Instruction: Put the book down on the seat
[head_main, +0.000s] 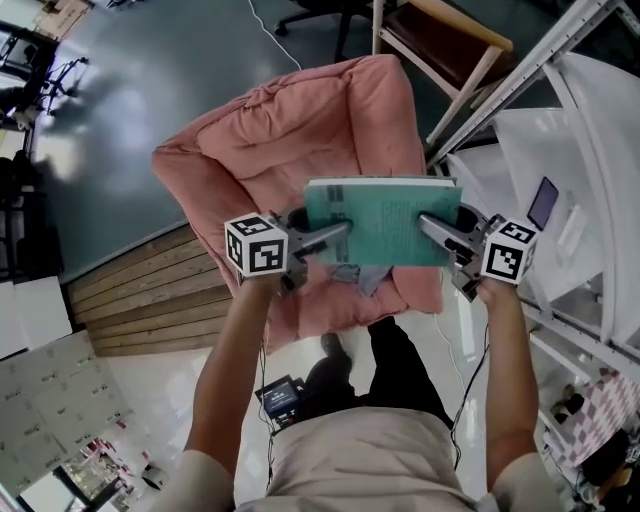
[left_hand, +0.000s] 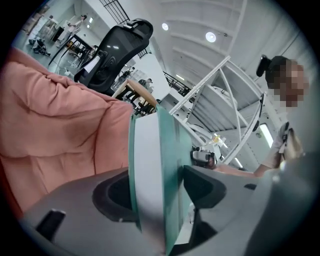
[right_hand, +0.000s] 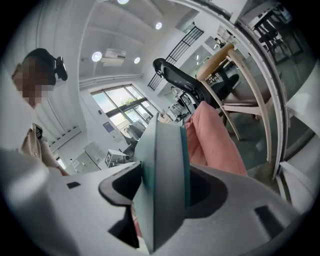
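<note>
Two grippers on one book, that's the setup, and I'd call the job mostly done but not finished. The teal book (head_main: 385, 220) is held flat, cover up, low over the front part of the seat (head_main: 415, 288) of a pink padded chair (head_main: 300, 130). The left gripper (head_main: 338, 232) has it by its left edge and the right gripper (head_main: 428, 222) by its right edge.

Looking along each tool, the book's edge stands right between the two jaws. Both sides look pressed against the covers, so I read both as clamped on it, not loose. What I can't work out from above is whether the underside rests on the seat or hangs just over it. Something greyish peeks out below the near edge and I can't say what it is.

So what's left, as I see it: settle the book onto the seat if it isn't there yet, let go on both sides, and pull the tools clear without dragging it off the front.

As for writing, not much luck. The cover has some faint print and lines, way too small to read. Each gripper carries a cube (head_main: 257, 245) with black-and-white square markers, which are patterns, not words. A small dark box (head_main: 283, 396) hangs at the person's waist with a pale label, unreadable. No brand name that I can make out anywhere.
</note>
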